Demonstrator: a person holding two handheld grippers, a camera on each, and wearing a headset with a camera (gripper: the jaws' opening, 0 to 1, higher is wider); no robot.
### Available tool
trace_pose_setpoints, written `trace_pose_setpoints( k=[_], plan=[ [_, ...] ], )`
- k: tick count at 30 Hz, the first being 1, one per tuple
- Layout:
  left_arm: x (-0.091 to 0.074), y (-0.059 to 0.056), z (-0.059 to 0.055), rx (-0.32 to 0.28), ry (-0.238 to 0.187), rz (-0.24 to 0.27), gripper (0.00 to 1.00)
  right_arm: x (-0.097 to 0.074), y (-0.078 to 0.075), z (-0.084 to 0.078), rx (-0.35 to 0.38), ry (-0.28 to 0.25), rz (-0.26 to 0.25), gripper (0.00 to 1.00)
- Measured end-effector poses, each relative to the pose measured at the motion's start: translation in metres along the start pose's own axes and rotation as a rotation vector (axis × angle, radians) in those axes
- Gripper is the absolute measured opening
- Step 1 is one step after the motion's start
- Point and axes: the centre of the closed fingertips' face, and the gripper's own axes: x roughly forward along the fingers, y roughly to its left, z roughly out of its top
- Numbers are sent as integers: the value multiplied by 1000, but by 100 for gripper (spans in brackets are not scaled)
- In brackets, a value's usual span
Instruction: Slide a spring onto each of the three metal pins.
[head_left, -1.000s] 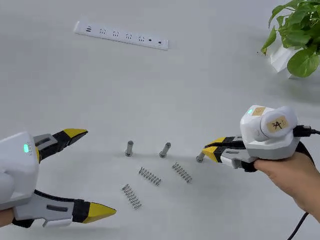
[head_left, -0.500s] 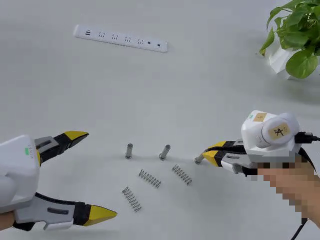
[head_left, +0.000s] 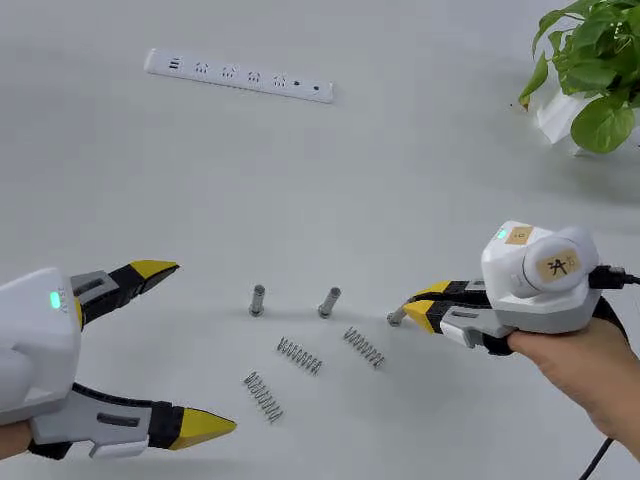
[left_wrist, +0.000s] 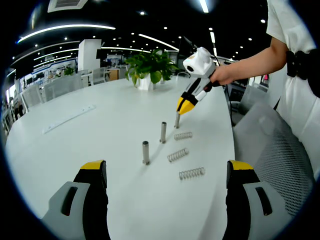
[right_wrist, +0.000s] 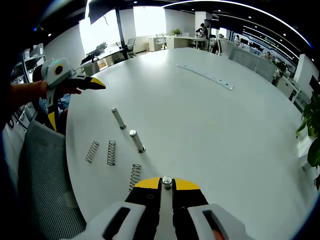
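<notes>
The right claw (head_left: 410, 307) is clamped on the third metal pin (head_left: 397, 318), just right of the middle pin (head_left: 329, 301) on the white surface (head_left: 400, 180), and its tips hide most of the shaft. Three springs (head_left: 299, 354) lie loose just in front of the middle pin. To its left, the left claw (head_left: 203, 345) gapes wide, its body cut off at the frame edge.

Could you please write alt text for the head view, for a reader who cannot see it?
On a white table, the right gripper is shut on the rightmost pin, while the open left gripper hovers at lower left. The middle pin and left pin stand bare, with three springs lying before them; a power strip and plant sit farther back.
</notes>
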Motion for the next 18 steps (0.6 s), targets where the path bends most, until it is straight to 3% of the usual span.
trace_pose_setpoints(
  k=[18],
  plan=[
    [1, 0, 0, -1, 1, -1, 99, 0, 0, -1, -1, -2, 2, 7]
  ],
)
